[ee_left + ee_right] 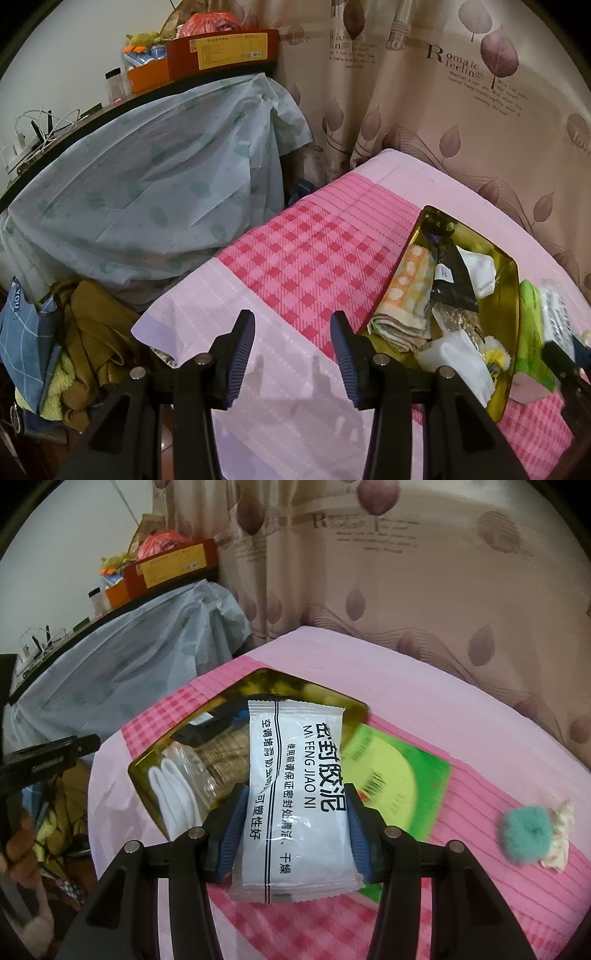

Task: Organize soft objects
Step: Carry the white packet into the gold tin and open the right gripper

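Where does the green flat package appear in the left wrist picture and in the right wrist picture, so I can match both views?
Left wrist: the green package is at the right edge, just beyond the gold tray's far wall, on the pink cloth.
Right wrist: the green package is right of centre, beside the tray, partly behind the white sachet in the right gripper.
Shared landmark: the gold tray.

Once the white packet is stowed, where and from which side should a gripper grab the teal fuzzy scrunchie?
Take the teal scrunchie across its puffy ring, coming down from above. It lies flat on the pink cloth, so a level approach would likely just push it. Set the jaws on its near and left edges; its right side touches a cream scrunchie.
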The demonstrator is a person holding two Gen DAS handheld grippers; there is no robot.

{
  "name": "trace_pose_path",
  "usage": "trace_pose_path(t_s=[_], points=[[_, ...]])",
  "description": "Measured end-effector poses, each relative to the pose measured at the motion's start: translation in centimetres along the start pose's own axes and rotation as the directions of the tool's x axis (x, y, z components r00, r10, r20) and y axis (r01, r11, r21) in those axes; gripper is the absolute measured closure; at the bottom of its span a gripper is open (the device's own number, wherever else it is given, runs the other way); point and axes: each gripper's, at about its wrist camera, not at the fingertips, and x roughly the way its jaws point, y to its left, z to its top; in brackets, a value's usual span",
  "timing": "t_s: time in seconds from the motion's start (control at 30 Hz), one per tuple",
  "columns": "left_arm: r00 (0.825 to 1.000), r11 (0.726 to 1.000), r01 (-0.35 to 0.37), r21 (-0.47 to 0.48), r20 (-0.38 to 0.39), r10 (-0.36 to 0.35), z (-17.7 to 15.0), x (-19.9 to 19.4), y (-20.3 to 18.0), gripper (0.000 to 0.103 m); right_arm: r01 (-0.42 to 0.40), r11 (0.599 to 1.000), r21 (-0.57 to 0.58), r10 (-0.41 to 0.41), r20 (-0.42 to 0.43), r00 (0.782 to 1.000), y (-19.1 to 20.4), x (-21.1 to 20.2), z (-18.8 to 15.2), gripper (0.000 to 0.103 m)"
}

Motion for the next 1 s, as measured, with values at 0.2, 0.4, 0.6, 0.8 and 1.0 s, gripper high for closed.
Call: trace_pose_path(t_s=[0.2, 0.4, 0.6, 0.8, 1.0], points=[[1.000, 1.000, -0.007, -0.004, -0.004, 0.007, 0.1, 0.2, 0.1, 0.060, 0.001, 0.999, -0.035, -0.002, -0.032, 0.999, 1.8, 2.8, 1.5, 0.056], [1.000, 1.000, -0.009, -0.005, 0.001, 0.009, 0.2, 0.1, 0.2, 0.060, 0.001, 0.998, -0.066, -0.005, -0.059, 0.998, 3.2, 5.1, 2.2, 0.056], [1.000, 1.000, -0.007, -0.002, 0.007, 0.007, 0.2, -0.1, 0.2, 0.060, -0.012, 0.999, -0.052, 0.008, -0.091, 0.996, 3.7, 7.0, 2.3, 0.055], [1.000, 1.000, 0.000, 0.010, 0.003, 0.000, 0.2, -0.1, -0.2, 0.060, -0.025, 0.999, -0.043, 0.021, -0.096, 0.995, 3.6, 7.3, 2.2, 0.047], [1.000, 1.000, 0.013, 0.028, 0.010, -0.013, 0.0, -0.4, -0.8, 0.059, -0.038, 0.997, -0.062, 0.034, -0.071, 0.997, 4.0, 6.3, 2.2, 0.028]])
